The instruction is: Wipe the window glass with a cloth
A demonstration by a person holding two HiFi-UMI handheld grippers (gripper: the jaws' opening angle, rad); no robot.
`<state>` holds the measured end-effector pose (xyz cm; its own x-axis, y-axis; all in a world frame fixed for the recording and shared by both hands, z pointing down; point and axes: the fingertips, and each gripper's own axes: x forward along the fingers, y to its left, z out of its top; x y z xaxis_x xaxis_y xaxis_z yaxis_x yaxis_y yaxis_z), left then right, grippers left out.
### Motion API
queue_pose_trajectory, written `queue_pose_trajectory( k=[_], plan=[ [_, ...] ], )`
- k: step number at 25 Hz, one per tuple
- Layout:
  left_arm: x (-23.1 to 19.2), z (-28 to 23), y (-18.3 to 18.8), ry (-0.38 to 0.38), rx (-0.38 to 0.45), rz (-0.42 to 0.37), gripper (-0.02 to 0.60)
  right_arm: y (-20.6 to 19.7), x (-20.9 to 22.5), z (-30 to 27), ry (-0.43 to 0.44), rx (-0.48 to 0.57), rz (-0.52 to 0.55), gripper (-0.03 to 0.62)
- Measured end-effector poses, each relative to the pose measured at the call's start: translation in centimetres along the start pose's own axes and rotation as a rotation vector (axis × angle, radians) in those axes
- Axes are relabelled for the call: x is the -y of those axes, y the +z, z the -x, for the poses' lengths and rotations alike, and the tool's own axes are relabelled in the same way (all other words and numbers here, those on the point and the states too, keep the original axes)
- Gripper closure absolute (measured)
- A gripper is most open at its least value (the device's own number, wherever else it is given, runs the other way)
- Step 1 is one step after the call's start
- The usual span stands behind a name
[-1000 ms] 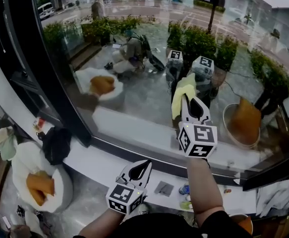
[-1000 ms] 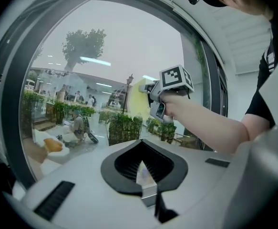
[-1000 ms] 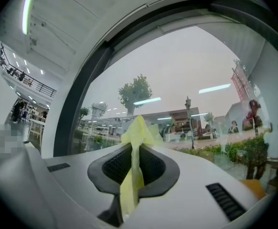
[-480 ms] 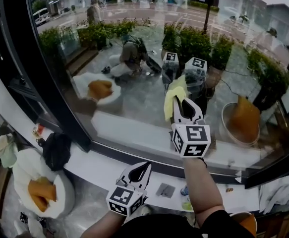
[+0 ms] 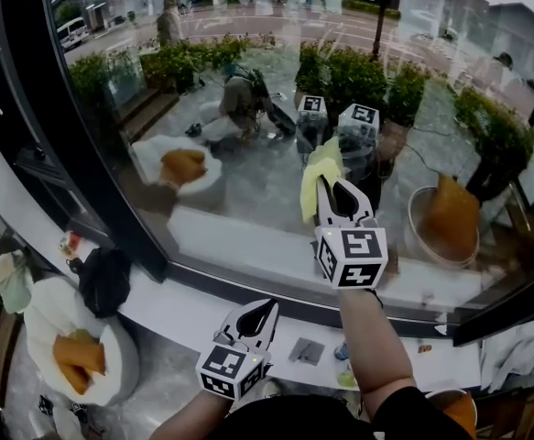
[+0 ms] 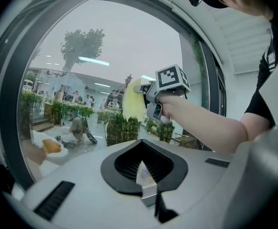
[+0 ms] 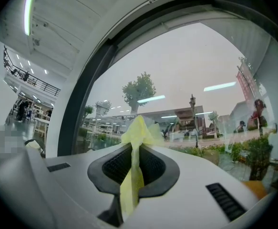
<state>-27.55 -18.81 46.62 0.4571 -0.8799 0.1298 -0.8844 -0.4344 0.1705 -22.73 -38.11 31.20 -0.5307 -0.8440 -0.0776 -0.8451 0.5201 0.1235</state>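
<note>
Only a pinch holds the cloth

Nearest, the left gripper [image 5: 265, 308] hangs low over the white sill [image 5: 184, 305], its jaws pressed together on nothing, so it is no help if something drops. Beyond it, the right gripper [image 5: 332, 189] pinches a thin fold of the yellow cloth [image 5: 314, 177], whose loose end appears to lie against the window glass [image 5: 248, 145]. The likely trouble is that a hard wiping stroke drags that fold out of the jaws. Or the stiff jaw tips meet the pane and mark it. The glass is large, set in a black frame [image 5: 74, 145], and thick with reflections that could hide streaks. Beyond it stand hedges [image 5: 367, 76], paving and people.
</note>
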Motion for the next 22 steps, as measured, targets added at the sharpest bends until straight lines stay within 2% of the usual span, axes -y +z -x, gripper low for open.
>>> queue_pose_trajectory(
  k=[8, 15, 19, 22],
  plan=[
    [0.8, 0.0, 0.0, -0.013, 0.007, -0.003, 0.574, -0.2, 0.0, 0.3, 0.016, -0.021, -0.017, 0.542],
    [1.6, -0.3, 0.9, -0.020, 0.010, -0.012, 0.574, 0.8, -1.4, 3.0, 0.057, 0.000, -0.005, 0.542],
    [2.6, -0.9, 1.5, -0.054, 0.020, -0.031, 0.574, 1.7, -1.6, 4.3, 0.062, 0.014, 0.010, 0.542],
    [3.8, -1.4, 1.5, -0.110, 0.022, -0.070, 0.574, 3.4, -1.3, 5.2, 0.057, 0.034, 0.031, 0.542]
  ],
)
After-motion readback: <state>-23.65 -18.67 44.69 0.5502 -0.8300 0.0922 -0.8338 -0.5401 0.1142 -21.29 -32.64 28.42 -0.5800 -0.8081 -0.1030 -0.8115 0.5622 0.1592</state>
